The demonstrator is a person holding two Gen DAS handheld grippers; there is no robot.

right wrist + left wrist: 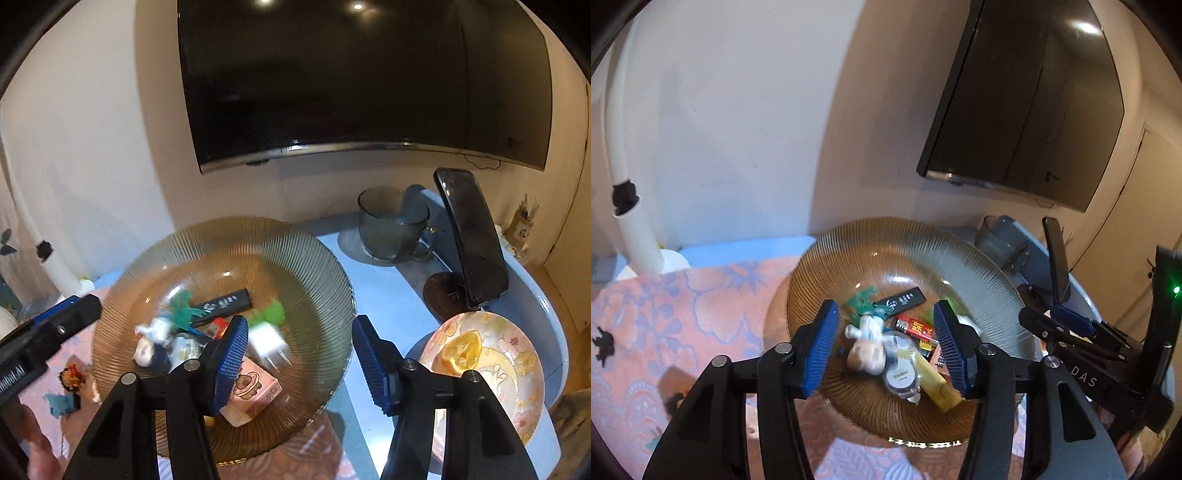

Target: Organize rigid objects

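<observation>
A ribbed amber glass bowl holds several small items: a white figurine, a black stick, a red battery, a round tin and a yellow block. My left gripper hangs open above them, nothing between its pads. In the right wrist view the same bowl also shows a blurred white plug and a pink box. My right gripper is open over the bowl's right rim, empty. Each gripper shows at the edge of the other's view.
The bowl rests on a pink floral cloth with small toys beside it. To the right are a glass mug, a phone on a stand and a floral plate with lemon. A dark screen hangs behind.
</observation>
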